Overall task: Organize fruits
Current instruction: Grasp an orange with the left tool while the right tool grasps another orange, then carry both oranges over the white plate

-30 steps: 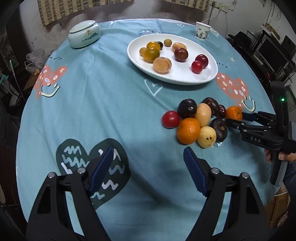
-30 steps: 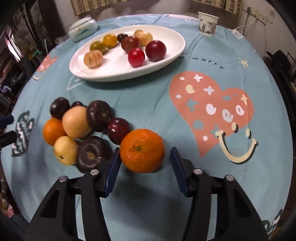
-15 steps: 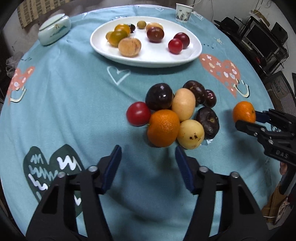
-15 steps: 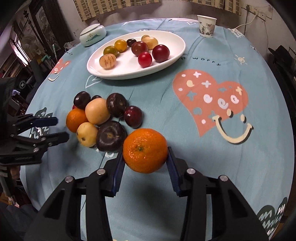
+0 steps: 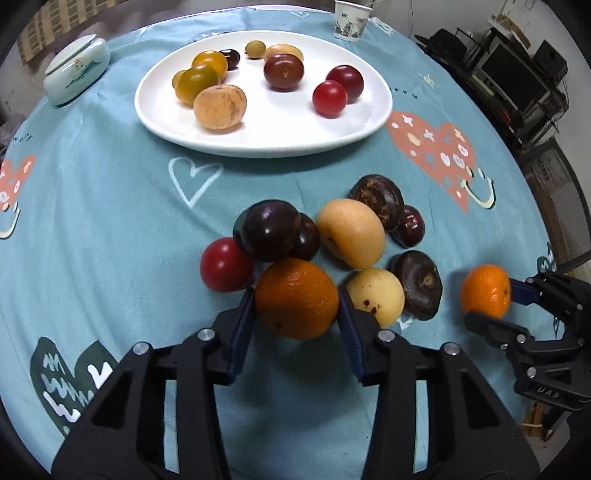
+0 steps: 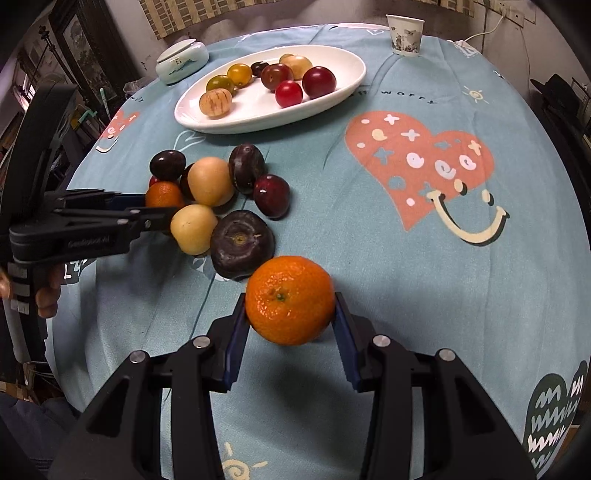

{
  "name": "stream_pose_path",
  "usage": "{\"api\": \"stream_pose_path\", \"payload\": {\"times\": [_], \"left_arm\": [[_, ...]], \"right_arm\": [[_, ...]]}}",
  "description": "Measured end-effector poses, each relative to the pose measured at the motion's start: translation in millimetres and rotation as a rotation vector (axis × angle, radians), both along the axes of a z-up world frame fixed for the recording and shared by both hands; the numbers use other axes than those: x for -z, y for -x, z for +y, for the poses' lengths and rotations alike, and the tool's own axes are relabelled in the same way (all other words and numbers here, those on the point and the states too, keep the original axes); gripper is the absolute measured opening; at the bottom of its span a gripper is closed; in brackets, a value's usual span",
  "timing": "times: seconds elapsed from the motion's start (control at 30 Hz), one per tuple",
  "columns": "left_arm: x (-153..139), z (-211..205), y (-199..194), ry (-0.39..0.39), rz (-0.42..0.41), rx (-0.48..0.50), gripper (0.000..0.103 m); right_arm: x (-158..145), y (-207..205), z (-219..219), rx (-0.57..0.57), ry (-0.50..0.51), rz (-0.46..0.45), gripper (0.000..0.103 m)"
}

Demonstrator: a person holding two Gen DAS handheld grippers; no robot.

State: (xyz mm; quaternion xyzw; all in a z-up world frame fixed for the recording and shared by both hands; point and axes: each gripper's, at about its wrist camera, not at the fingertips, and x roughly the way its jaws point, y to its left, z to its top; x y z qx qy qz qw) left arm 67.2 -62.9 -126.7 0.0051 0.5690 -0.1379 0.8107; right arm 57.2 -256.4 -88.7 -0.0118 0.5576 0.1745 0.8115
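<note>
Loose fruit lies in a pile on the blue tablecloth: dark plums (image 5: 269,230), two yellow fruits (image 5: 351,238) and a red tomato (image 5: 225,264). At the near side of the pile, my left gripper (image 5: 295,295) has its jaws closing on an orange (image 5: 297,308), and both blue pads touch its sides. My right gripper (image 6: 290,299) is shut on a second orange (image 6: 290,306), held slightly above the cloth to the right of the pile. A white oval plate (image 5: 258,147) behind the pile holds several small fruits.
A lidded ceramic jar (image 5: 75,74) stands at the back left and a paper cup (image 5: 349,18) at the back right. The round table's edge curves close on both sides. Dark shelves with electronics (image 5: 517,74) stand off to the right.
My left gripper has come forward and down to the pile and narrowed around the orange. My right gripper has drawn its orange away from the pile and a little upward.
</note>
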Motion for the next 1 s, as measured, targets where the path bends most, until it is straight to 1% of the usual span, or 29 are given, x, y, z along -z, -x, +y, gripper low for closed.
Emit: {"api": "stream_pose_path", "payload": {"times": [0.1, 0.17, 0.23, 0.27, 0.33, 0.37, 0.5, 0.63, 0.83, 1.0], "left_arm": [[-2, 2, 6, -0.001, 0.013, 0.012, 0.044], [-10, 5, 15, -0.004, -0.007, 0.019, 0.043], [-25, 9, 25, -0.012, -0.048, 0.016, 0.043], [-31, 9, 29, -0.027, -0.067, 0.014, 0.043], [-48, 7, 38, -0.079, -0.131, 0.014, 0.043], [-56, 7, 42, -0.091, -0.154, 0.010, 0.043], [-83, 9, 55, -0.099, -0.220, -0.002, 0.044], [-103, 12, 66, -0.096, -0.267, -0.003, 0.044], [-114, 16, 74, -0.098, -0.288, -0.003, 0.044], [-114, 16, 75, -0.099, -0.286, 0.000, 0.044]], "right_arm": [[-6, 3, 0, 0.015, 0.002, -0.015, 0.044], [-11, 5, 1, 0.025, -0.005, -0.026, 0.044], [-17, 9, 5, 0.025, -0.011, -0.044, 0.044], [-23, 12, 9, 0.022, -0.025, -0.056, 0.044], [-31, 18, 17, 0.013, -0.048, -0.076, 0.044], [-35, 22, 22, 0.006, -0.055, -0.087, 0.044], [-51, 34, 42, -0.029, -0.080, -0.123, 0.044], [-66, 43, 56, -0.061, -0.095, -0.156, 0.044], [-72, 50, 58, -0.050, -0.095, -0.173, 0.044], [-71, 54, 58, -0.043, -0.096, -0.167, 0.044]]}}
